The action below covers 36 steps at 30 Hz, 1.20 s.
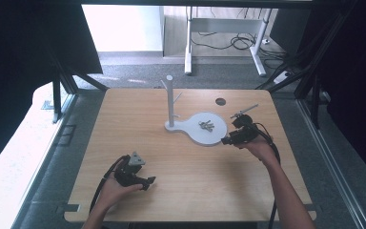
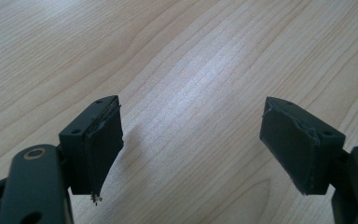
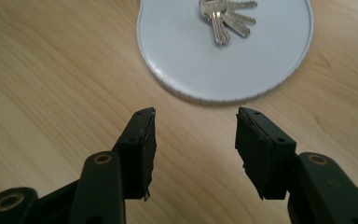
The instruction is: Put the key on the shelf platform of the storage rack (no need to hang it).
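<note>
From the high view, there's a light wooden table point(image 1: 138, 133) with a white stand point(image 1: 198, 129) sitting a bit past the middle: a round flat dish with an upright post point(image 1: 170, 100) on its left end, little pegs sticking off the post. A bunch of keys point(image 1: 207, 126) lies flat on the dish, roughly in its centre. The right claw point(image 1: 225, 140) is just off the dish's near-right edge, pointing at it, held in the person's right hand point(image 1: 261, 149). The left claw point(image 1: 148, 182) is well away from the stand, down near the front-left part of the table, held in the left hand point(image 1: 116, 191). A small dark hole point(image 1: 220, 101) is in the tabletop behind the dish.

Left gripper view: the left claw point(image 2: 191, 140) is spread wide with nothing in it, bare wood grain underneath.

Right gripper view: the right claw point(image 3: 196, 144) is also wide open and empty, low over the table. The stand's dish point(image 3: 186, 60) is right ahead of the tips, not touching, and the keys point(image 3: 226, 16) lie fanned out on its far side.
</note>
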Motion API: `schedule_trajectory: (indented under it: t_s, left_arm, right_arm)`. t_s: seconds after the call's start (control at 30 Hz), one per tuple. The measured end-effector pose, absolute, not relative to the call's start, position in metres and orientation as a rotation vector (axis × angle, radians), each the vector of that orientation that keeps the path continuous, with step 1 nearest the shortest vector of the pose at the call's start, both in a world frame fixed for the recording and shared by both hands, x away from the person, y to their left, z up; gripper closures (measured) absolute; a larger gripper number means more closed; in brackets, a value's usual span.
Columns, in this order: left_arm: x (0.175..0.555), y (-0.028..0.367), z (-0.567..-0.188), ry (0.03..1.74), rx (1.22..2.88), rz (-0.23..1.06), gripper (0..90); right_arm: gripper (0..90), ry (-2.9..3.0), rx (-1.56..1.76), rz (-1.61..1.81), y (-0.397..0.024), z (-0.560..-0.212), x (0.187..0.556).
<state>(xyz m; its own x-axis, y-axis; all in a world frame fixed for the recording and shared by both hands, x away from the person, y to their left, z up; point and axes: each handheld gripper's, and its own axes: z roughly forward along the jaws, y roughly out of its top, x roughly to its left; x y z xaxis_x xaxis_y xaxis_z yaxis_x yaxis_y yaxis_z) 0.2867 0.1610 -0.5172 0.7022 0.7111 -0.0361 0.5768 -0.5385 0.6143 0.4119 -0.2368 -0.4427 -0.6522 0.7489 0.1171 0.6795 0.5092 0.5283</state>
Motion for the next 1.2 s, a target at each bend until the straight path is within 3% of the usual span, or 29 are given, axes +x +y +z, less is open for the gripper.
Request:
schedule_trajectory:
  t_s: [0.37, 0.67, 1.2]
  left_arm:
    - [0.286, 0.157, -0.519, 0.979, 2.309, 0.286, 21.4]
    - [0.286, 0.157, -0.520, 0.983, 2.315, 0.291, 21.4]
    - [0.285, 0.153, -0.522, 0.983, 2.318, 0.290, 21.4]
  right_arm:
    - [47.6, 2.583, 1.260, 0.864, -0.281, -0.454, 0.361]
    - [49.3, 2.547, 1.295, 0.877, -0.302, -0.488, 0.324]
    - [48.1, 2.520, 1.327, 0.907, -0.310, -0.505, 0.318]
